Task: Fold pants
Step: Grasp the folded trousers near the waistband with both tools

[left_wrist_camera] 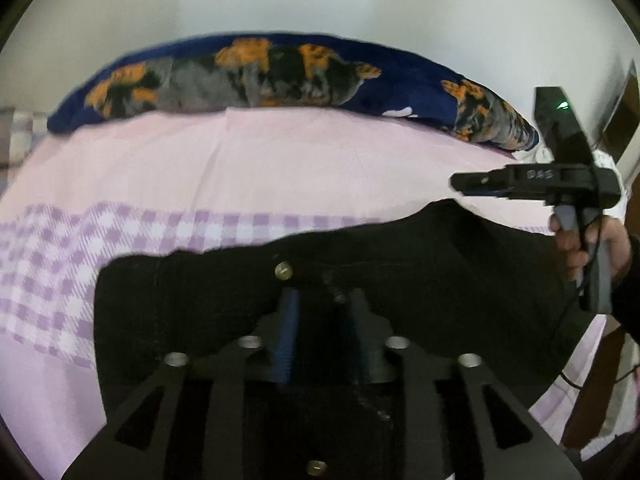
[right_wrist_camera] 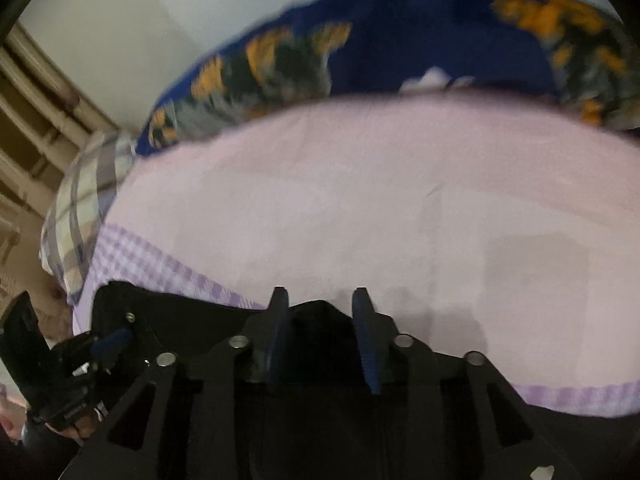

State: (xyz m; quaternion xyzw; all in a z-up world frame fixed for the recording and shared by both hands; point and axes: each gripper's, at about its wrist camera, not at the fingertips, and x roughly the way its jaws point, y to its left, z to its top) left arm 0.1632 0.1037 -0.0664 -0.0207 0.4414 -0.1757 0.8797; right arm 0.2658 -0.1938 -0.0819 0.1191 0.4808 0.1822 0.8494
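Note:
Black pants (left_wrist_camera: 400, 264) lie on a pink bed sheet (left_wrist_camera: 280, 168) with a lilac check band. In the left wrist view my left gripper (left_wrist_camera: 322, 300) hovers over the waistband near its metal button (left_wrist_camera: 283, 270), jaws apart with nothing between them. My right gripper (left_wrist_camera: 460, 184) shows side-on at the right, just above the pants' raised far edge, held by a hand (left_wrist_camera: 580, 248). In the right wrist view my right gripper (right_wrist_camera: 320, 300) is open with a hump of black pants fabric (right_wrist_camera: 320, 320) between its blue fingers (right_wrist_camera: 280, 320). The left gripper (right_wrist_camera: 116, 340) shows at lower left.
A long dark blue pillow (left_wrist_camera: 280, 72) with an orange and grey print lies along the bed's far edge against a white wall. A plaid pillow (right_wrist_camera: 84, 208) lies at the left end. Wooden furniture (right_wrist_camera: 32, 140) stands beyond it. A cable (left_wrist_camera: 576, 320) hangs from the right gripper.

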